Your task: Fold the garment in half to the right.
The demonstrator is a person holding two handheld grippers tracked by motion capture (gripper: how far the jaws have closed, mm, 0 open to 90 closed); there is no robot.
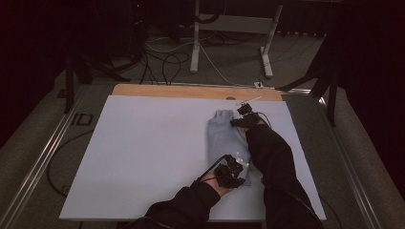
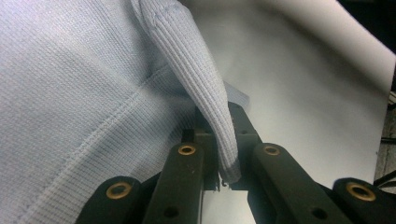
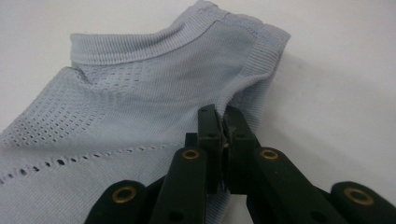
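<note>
Pale-blue knit garment (image 1: 225, 140) lay lengthwise, 12 to 6 o'clock; right gripper (image 1: 242, 118) pinched its far edge, left gripper (image 1: 232, 170) clamped its near ribbed edge.

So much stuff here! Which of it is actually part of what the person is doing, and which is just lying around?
In use:
- light blue knit garment
- left hand-held gripper, shut on a ribbed strip of it
- right hand-held gripper, shut on its edge
- white table cover

Just lying about:
- cables on the floor
- metal stand behind the table
</note>
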